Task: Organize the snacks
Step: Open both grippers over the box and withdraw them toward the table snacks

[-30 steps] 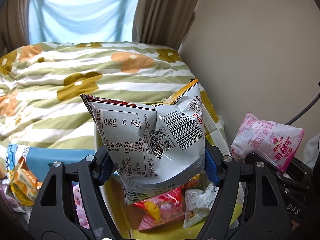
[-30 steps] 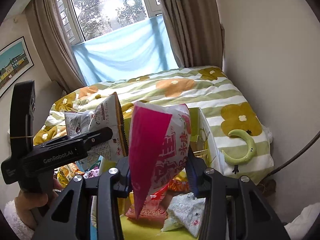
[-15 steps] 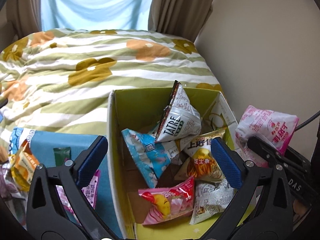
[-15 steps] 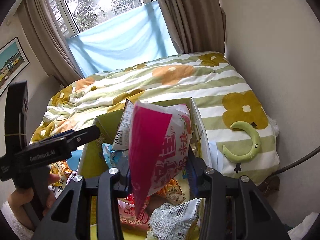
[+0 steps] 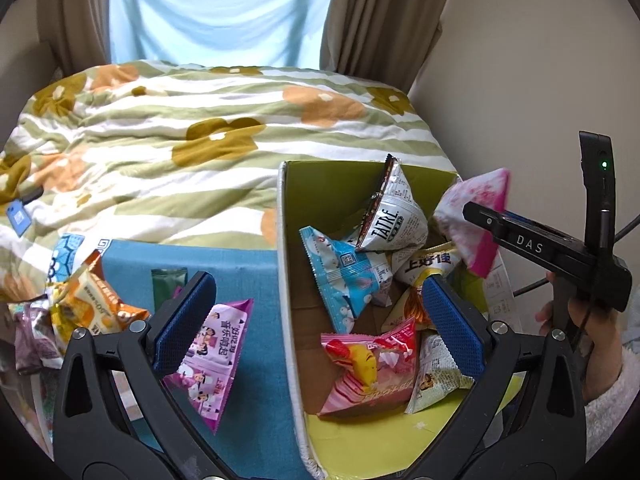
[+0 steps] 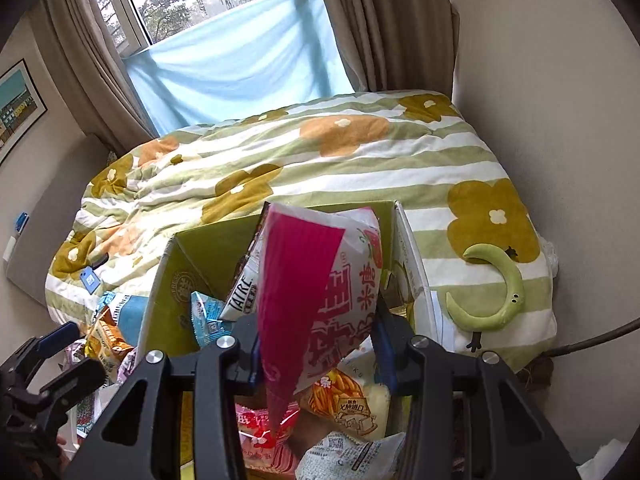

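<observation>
2 wrist fisheyes look steeply down from close above the snack box (image 5: 286, 240) (image 6: 160, 284); both share the bed (image 5: 200, 120) (image 6: 360, 168) at upper frame.

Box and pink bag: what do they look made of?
Box: apparently cardboard, matte; brown bare floor, thick white cut edge, green printed walls. Pink bag in the right gripper: likely thin plastic film, slightly glossy, creased, with a flat crimped seal.
</observation>
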Tool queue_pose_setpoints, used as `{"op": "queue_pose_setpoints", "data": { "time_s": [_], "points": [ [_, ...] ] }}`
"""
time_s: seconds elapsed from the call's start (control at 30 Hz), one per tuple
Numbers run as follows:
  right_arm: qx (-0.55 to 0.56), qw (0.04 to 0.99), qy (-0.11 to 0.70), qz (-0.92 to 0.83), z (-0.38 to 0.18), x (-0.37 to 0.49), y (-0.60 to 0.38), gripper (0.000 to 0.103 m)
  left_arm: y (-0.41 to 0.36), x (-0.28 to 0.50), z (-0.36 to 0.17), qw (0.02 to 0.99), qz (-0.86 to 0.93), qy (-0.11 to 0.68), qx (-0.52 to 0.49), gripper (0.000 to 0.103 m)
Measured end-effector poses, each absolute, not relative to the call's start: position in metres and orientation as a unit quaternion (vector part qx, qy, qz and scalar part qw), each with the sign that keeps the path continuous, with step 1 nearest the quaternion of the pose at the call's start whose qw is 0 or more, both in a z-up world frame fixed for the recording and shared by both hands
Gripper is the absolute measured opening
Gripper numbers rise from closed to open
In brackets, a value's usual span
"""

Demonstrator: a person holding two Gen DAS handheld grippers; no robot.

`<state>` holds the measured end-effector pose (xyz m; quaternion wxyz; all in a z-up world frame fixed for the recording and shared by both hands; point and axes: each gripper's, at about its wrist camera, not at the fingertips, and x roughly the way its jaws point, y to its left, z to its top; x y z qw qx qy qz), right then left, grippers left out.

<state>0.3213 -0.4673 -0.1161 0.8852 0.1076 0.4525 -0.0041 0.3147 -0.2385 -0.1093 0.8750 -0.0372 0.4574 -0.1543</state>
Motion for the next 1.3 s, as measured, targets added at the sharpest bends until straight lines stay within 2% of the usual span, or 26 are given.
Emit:
{"op": "queue_pose_setpoints", "data": {
  "time_s": [0.03, 0.07, 0.1, 0.17, 0.2, 0.47, 0.83, 1.3],
  "points": [
    [0.099, 0.886, 0.453, -0.012, -0.119, 0.324, -0.467, 0.046, -0.237, 0.313, -0.109, 0.876, -0.152, 0.457, -0.035, 0.102],
    [0.094, 0.887, 0.451, -0.024, -0.121, 0.325, -0.467, 0.055, -0.236, 0.311, -0.110, 0.876, -0.149, 0.458, -0.032, 0.102],
    [0.094, 0.889, 0.447, -0.031, -0.122, 0.325, -0.468, 0.074, -0.236, 0.308, -0.111, 0.876, -0.147, 0.459, -0.030, 0.102],
    [0.109, 0.893, 0.435, -0.023, -0.122, 0.318, -0.470, 0.100, -0.234, 0.303, -0.114, 0.874, -0.145, 0.462, -0.029, 0.102],
    [0.116, 0.895, 0.430, -0.018, -0.121, 0.313, -0.471, 0.102, -0.233, 0.301, -0.115, 0.874, -0.145, 0.463, -0.030, 0.102],
    [0.117, 0.894, 0.432, 0.000, -0.119, 0.289, -0.468, 0.102, -0.235, 0.287, -0.109, 0.878, -0.144, 0.456, -0.031, 0.102],
    [0.112, 0.914, 0.389, 0.010, -0.073, 0.260, -0.467, 0.102, -0.224, 0.254, -0.067, 0.901, -0.134, 0.413, -0.006, 0.102],
    [0.102, 0.932, 0.347, 0.002, -0.027, 0.189, -0.400, 0.102, -0.131, 0.195, -0.023, 0.920, -0.142, 0.366, 0.009, 0.102]
  ]
}}
